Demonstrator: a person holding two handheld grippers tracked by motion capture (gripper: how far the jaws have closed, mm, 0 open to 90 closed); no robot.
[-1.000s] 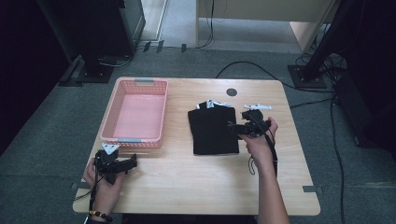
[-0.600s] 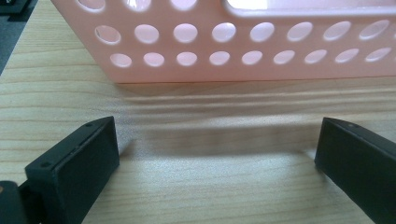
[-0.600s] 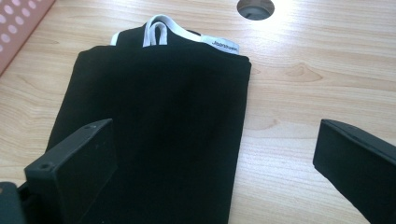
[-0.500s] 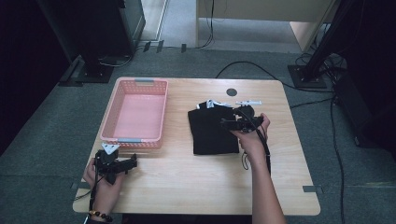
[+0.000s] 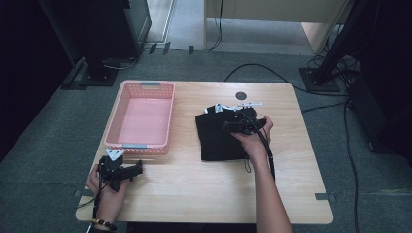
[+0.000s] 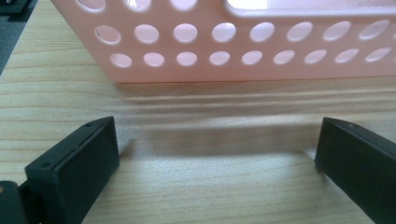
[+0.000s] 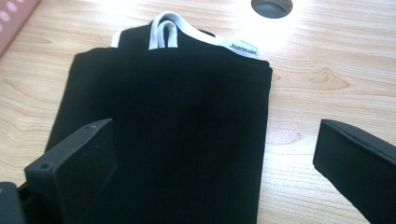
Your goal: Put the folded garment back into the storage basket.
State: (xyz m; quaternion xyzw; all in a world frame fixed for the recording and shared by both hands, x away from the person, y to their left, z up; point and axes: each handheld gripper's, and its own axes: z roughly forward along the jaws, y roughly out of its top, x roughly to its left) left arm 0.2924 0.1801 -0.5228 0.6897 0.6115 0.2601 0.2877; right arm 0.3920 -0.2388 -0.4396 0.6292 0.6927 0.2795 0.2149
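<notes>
While folded black garment (image 5: pixel 221 136) lies mid-table right of pink basket (image 5: pixel 141 119), right gripper (image 5: pixel 232 125) has slid leftward from garment's right edge onto it, jaws spread wide, nothing gripped: pick-up looks imminent. Left gripper (image 5: pixel 127 171) idle, jaws apart, before basket wall.

Lab-like recording room: wooden table (image 5: pixel 194 194), grey carpet (image 5: pixel 58 145), floor cables (image 5: pixel 252 70), equipment stands (image 5: pixel 318 77).

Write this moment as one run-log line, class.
right gripper: open, over folded black garment | left gripper: open, on table facing pink basket | basket: nothing inside
</notes>
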